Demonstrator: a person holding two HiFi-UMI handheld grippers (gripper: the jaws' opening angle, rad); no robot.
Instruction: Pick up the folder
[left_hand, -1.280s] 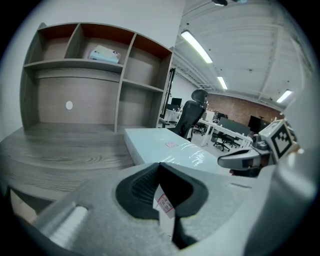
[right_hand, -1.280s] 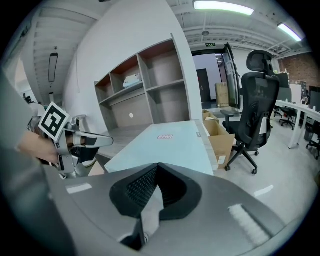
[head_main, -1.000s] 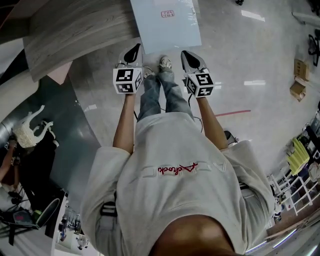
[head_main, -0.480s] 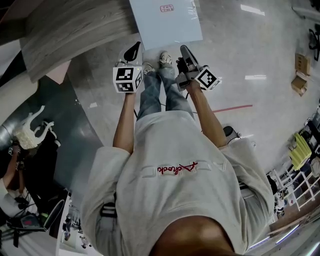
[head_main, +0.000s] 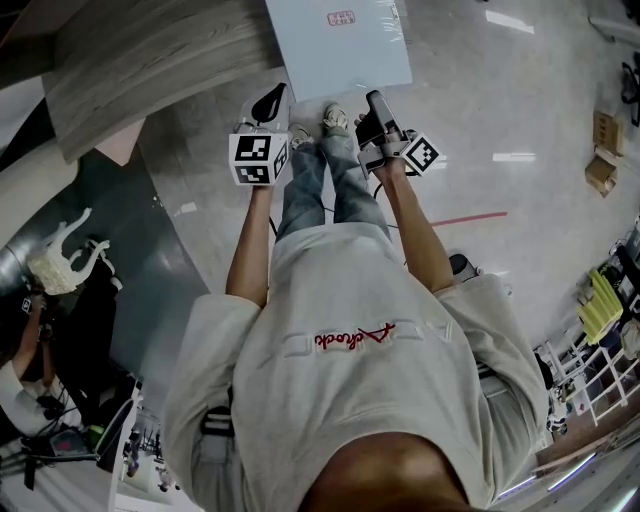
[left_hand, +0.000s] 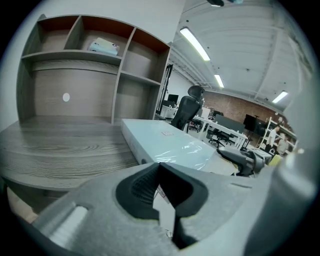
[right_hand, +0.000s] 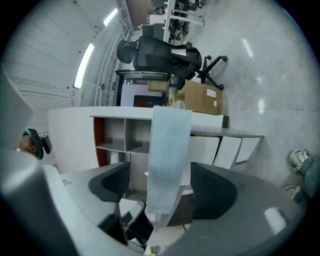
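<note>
Since a second back: right gripper (head_main: 375, 105) has rolled onto its side, its marker cube (head_main: 421, 154) now tilted on a corner; its jaws, then together, are opening and stand wide apart; left gripper (head_main: 268, 100) sits as before, jaws together on nothing.

Folder (head_main: 340, 45): pale, glossy, lying flat on the grey wood-grain counter (head_main: 150, 60), near end overhanging the counter's edge towards the person; both grippers sit just short of that near end, left one off its left corner, right one by its right part.

Right gripper view: the folder (right_hand: 167, 160) shows as a tall strip running between the two jaws; pads stand clear on either side, no contact seen.

Left gripper view: the folder (left_hand: 165, 142) lies beyond and above the closed tips, apart from them.

Writing: small red-printed label (head_main: 341, 17) on the folder's top, too small to read; red script across the person's shirt (head_main: 350, 340), upside down, not legible.
</note>
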